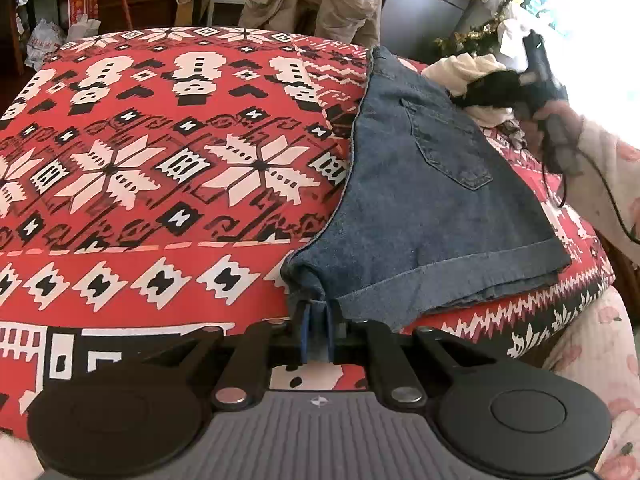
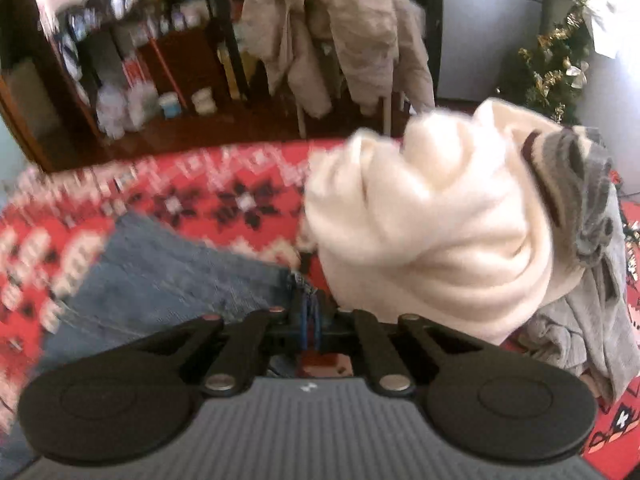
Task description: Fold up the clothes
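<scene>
Blue denim shorts (image 1: 420, 200) lie flat on a red patterned bedspread (image 1: 160, 140), back pocket facing up. My left gripper (image 1: 318, 308) is shut on the bunched near corner at the leg hem. In the right wrist view, which is blurred, my right gripper (image 2: 310, 304) is shut on a puckered edge of the shorts (image 2: 168, 280). The left wrist view shows that right gripper (image 1: 464, 98) at the far waist end, held by a hand in a floral sleeve (image 1: 600, 168).
A cream garment (image 2: 432, 232) is heaped just beyond the right gripper, with grey clothes (image 2: 580, 320) to its right. Past the bed hang a beige jacket (image 2: 340, 32) on a rack, cluttered shelves (image 2: 140, 72) and a small decorated tree (image 2: 552, 68).
</scene>
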The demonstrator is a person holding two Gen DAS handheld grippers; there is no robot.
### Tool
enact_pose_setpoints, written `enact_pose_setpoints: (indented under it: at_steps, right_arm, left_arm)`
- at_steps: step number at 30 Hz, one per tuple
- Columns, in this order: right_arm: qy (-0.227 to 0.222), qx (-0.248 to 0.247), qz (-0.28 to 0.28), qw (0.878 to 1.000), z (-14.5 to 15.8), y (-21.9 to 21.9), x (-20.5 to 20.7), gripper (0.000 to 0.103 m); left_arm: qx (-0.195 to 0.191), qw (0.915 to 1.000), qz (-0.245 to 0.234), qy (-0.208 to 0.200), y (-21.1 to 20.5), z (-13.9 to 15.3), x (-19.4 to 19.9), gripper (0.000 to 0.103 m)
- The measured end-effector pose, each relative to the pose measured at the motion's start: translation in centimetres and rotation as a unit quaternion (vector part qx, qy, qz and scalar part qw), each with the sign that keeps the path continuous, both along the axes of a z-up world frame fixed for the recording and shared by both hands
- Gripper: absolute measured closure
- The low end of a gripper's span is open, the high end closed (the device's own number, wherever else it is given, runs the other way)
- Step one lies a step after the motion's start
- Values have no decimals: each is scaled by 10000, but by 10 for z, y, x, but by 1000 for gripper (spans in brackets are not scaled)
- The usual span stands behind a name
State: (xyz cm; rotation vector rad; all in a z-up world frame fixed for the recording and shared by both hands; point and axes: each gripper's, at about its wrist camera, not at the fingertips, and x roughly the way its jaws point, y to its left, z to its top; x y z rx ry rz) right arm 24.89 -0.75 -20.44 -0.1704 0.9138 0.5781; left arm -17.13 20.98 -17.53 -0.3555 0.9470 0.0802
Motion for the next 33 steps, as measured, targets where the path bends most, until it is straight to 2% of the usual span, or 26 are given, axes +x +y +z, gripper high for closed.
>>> enact_pose_setpoints:
  at_steps: [5, 7, 11, 15, 19, 21, 23, 28, 31, 33]
  right_arm:
    - [-136, -172, -20, 9998, -7, 4, -4, 93]
    - [-162, -134, -35, 9998, -5, 1, -5, 77]
    - [-283, 51, 8, 9996, 13, -12, -15, 55]
    - [-476, 197, 34, 9987, 34, -29, -36, 21]
    - [-432, 550, 235, 9973, 57, -54, -69, 6]
    - [-445, 720, 363, 9957, 67, -69, -91, 1]
    - [-527, 810, 447, 9943, 76, -77, -115, 1]
    - [-793, 886, 214, 9927, 93, -119, -171, 1]
    - [-842, 1045, 451, 9899, 84, -132, -196, 1]
    - [-882, 927, 418, 9909, 77, -137, -208, 1]
  left_arm:
    - [125, 9998, 140, 43, 4, 1, -3, 71]
    - [158, 9998, 135, 43, 4, 3, -4, 70]
    - [297, 9995, 101, 12, 3, 8, -6, 65]
    - [323, 9994, 148, -49, 6, 15, -9, 62]
    - [476, 9985, 218, -166, 10, 26, -13, 56]
    - [573, 9978, 236, -222, 12, 32, -15, 54]
    - [623, 9975, 202, -271, 12, 36, -14, 54]
    - [589, 9974, 37, -409, 11, 37, -10, 54]
    - [426, 9985, -51, -353, 10, 30, -4, 60]
    - [278, 9992, -57, -289, 11, 24, -1, 80]
